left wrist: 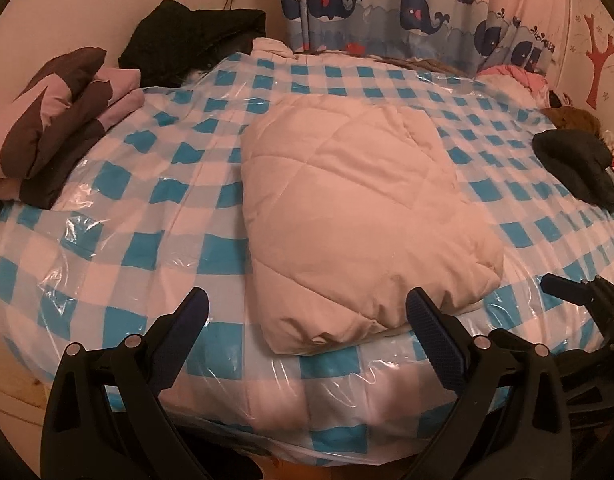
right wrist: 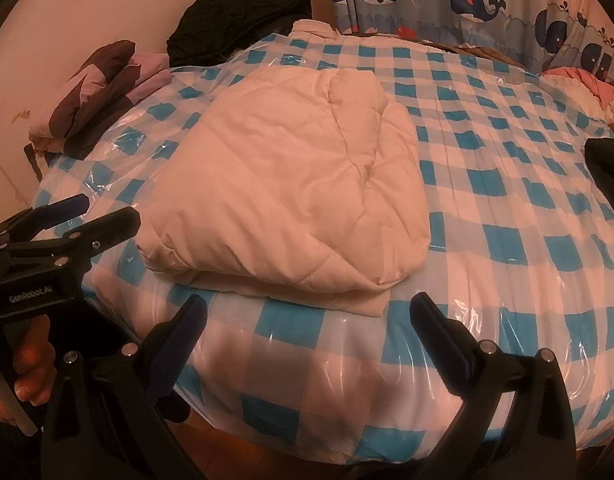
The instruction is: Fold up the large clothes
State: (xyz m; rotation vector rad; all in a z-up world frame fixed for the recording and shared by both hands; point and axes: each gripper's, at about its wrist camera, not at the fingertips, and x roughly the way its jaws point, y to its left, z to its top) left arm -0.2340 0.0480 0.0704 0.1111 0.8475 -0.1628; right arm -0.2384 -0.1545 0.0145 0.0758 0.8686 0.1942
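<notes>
A cream quilted garment lies folded into a thick rectangle in the middle of the bed; it also shows in the right wrist view. My left gripper is open and empty, just short of the bundle's near edge; it also shows at the left of the right wrist view. My right gripper is open and empty, at the bundle's near right corner. Its tip shows at the right edge of the left wrist view.
The bed has a blue and white checked plastic cover. A folded brown and pink quilt and a black garment lie at the far left. A dark cloth lies at the right. A whale curtain hangs behind.
</notes>
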